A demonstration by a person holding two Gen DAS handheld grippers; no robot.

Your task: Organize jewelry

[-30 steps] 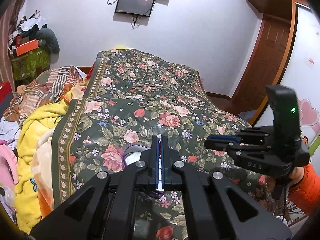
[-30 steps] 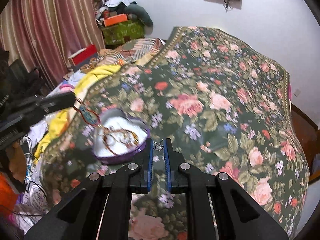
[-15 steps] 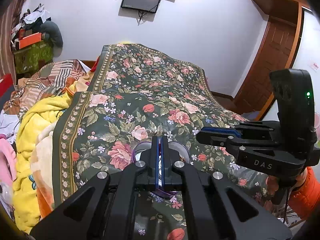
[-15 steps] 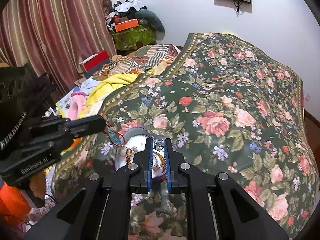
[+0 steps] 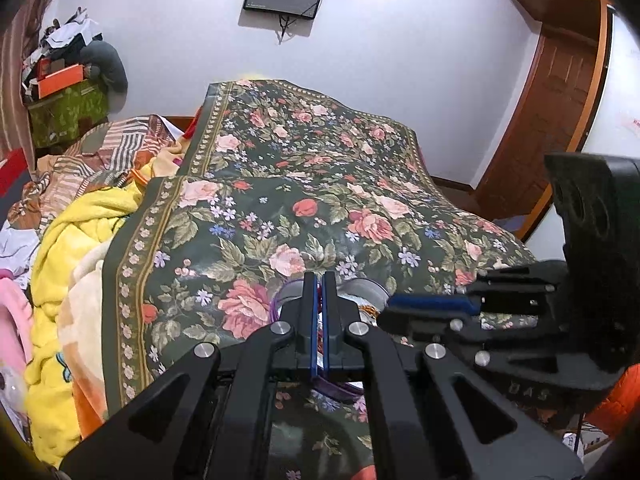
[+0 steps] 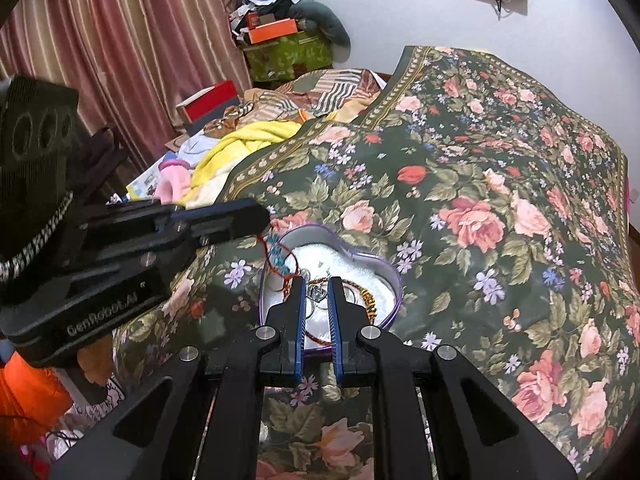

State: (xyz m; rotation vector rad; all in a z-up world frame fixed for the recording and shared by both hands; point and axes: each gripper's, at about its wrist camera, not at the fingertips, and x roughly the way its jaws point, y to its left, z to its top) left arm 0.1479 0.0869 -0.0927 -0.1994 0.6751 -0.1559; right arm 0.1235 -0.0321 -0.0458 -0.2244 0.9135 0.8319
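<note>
A heart-shaped tin with a purple rim (image 6: 394, 276) lies on the floral bedspread and holds several pieces of jewelry, among them a gold chain (image 6: 369, 300). My left gripper (image 5: 319, 280) is shut on a red cord bracelet with blue beads (image 6: 278, 254), which hangs over the tin's left edge; in the right wrist view this gripper (image 6: 256, 216) comes in from the left. My right gripper (image 6: 316, 286) hovers right above the tin, its jaws a little apart, with a small silver pendant (image 6: 318, 292) between the fingertips. In the left wrist view the tin (image 5: 370, 286) is mostly hidden behind both grippers.
The floral bedspread (image 6: 480, 184) covers the bed. Yellow and striped blankets (image 5: 64, 232) lie piled on the left side. A red box (image 6: 210, 102) and cluttered boxes (image 6: 280, 48) stand by the curtain. A wooden door (image 5: 556, 92) is at the right.
Both grippers have moved in over the tin. The right gripper's jaws have parted slightly, and the silver pendant now sits low between the tips above the tin.
</note>
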